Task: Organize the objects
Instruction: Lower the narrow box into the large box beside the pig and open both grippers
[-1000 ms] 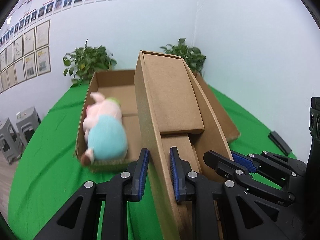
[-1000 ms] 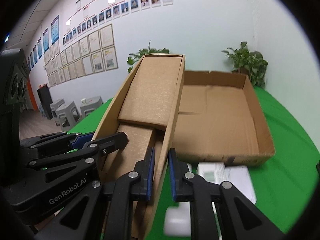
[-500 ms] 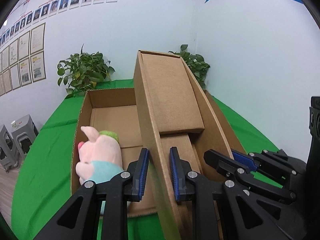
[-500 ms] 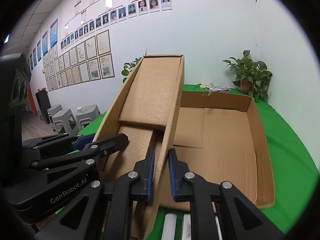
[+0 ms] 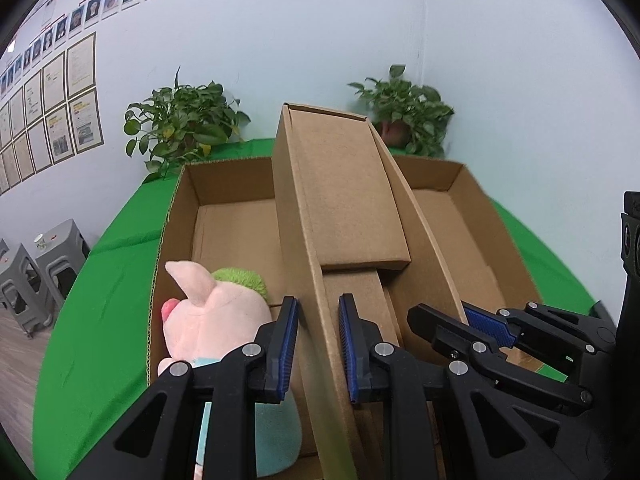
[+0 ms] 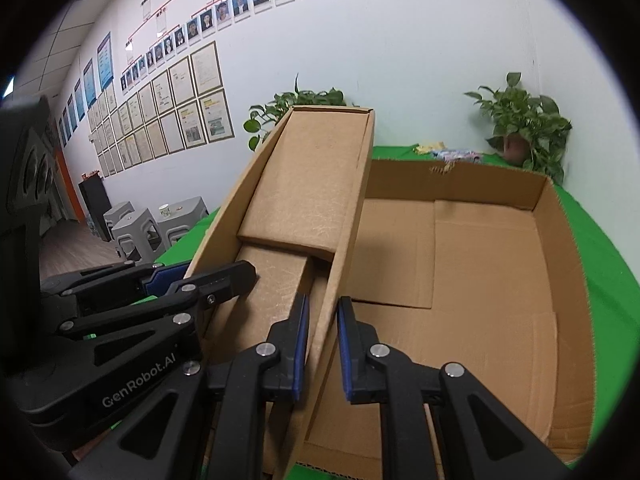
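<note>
I hold a long narrow cardboard box (image 5: 344, 192) with both grippers, over a large open cardboard box (image 5: 180, 216) on the green table. My left gripper (image 5: 318, 344) is shut on the narrow box's left wall. My right gripper (image 6: 322, 344) is shut on its right wall (image 6: 352, 216). The right gripper also shows in the left wrist view (image 5: 460, 320). A pink plush pig (image 5: 216, 316) with a green tuft and light blue body lies in the large box's near left corner, partly hidden by my left fingers. The large box's right half (image 6: 480, 264) holds nothing visible.
Two potted plants (image 5: 180, 128) (image 5: 404, 116) stand at the table's back edge against the wall. Small packets (image 6: 452, 154) lie behind the large box. Grey stools (image 5: 44, 264) stand on the floor to the left. Green cloth (image 5: 100, 320) surrounds the box.
Both grippers have carried the narrow box forward over the large box. The large box and pig now appear nearer and lower; the white items seen under the right gripper are out of view.
</note>
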The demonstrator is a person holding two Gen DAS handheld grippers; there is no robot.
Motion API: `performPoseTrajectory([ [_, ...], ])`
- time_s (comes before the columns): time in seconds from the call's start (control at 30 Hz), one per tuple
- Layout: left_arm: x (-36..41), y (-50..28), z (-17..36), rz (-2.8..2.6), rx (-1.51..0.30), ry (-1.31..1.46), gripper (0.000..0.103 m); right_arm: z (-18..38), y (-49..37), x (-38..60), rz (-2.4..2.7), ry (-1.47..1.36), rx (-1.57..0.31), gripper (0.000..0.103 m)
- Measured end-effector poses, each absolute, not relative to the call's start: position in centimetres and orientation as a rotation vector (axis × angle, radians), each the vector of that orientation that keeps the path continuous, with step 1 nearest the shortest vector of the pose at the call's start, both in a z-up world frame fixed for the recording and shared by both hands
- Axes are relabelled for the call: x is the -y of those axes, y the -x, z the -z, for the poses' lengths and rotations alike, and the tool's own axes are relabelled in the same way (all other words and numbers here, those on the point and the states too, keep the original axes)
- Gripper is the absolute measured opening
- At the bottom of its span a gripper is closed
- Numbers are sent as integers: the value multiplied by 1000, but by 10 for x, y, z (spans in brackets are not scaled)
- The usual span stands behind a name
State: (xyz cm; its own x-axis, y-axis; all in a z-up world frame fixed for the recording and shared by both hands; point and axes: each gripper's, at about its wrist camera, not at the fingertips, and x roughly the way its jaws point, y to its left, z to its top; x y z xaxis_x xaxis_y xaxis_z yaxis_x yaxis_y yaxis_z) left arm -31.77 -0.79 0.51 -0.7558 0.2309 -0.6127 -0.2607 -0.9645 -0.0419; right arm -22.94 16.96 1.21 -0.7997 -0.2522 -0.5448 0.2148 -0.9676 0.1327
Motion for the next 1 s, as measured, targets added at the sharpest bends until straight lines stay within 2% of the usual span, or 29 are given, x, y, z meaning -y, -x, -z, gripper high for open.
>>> performPoseTrajectory([
  [0.47, -1, 347, 57, -2709, -197, 1142, 17, 34, 256, -175, 2703, -956, 196, 11],
  [0.63, -2, 359, 80, -2649, -123, 1236, 18, 45, 260, -178, 2703, -1022, 198, 11],
  [0.83, -3, 359, 82, -2666, -166, 1243, 19, 50, 267, -176, 2695, -1054, 216, 10],
  [1.0, 8, 352, 69, -2654, -69, 1240, 21, 56, 271, -172, 2701, -1107, 249, 6],
])
